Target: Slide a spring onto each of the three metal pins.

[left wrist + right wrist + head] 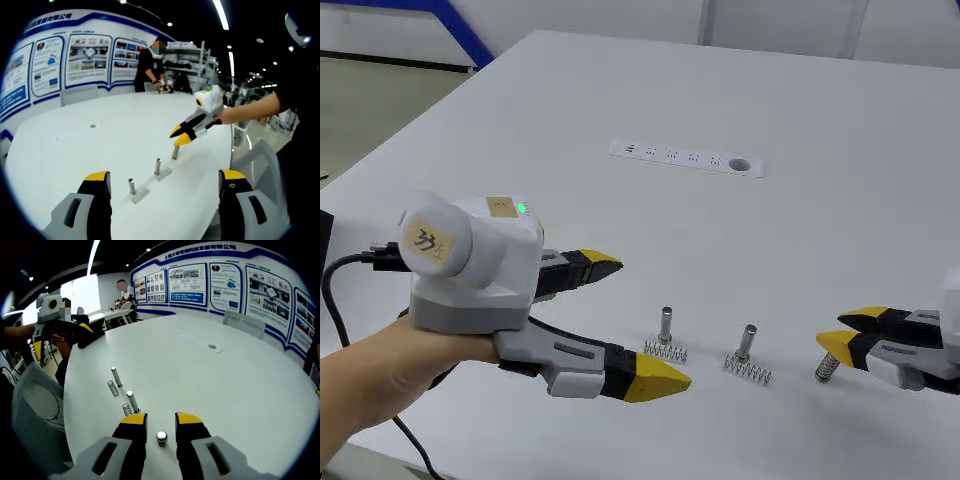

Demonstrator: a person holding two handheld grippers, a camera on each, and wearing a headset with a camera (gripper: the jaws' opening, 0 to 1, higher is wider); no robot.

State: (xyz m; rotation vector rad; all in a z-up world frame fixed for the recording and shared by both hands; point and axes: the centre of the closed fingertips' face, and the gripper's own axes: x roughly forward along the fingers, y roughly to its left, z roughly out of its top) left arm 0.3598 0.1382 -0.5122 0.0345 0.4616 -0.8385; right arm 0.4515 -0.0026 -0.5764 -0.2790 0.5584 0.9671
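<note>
Three metal pins stand in a row on the white table. The left pin and the middle pin are bare, and a loose spring lies at the foot of each. The right pin wears a spring. My right gripper hovers just over that pin, open. In the right gripper view the sprung pin sits between the jaws without touching them. My left gripper is held wide open to the left of the row, holding nothing, with the nearest pin ahead of it.
A white power strip lies flat further back on the table. The table's near edge runs just below the left gripper. A chair back stands beside the table, and people work at another bench far behind.
</note>
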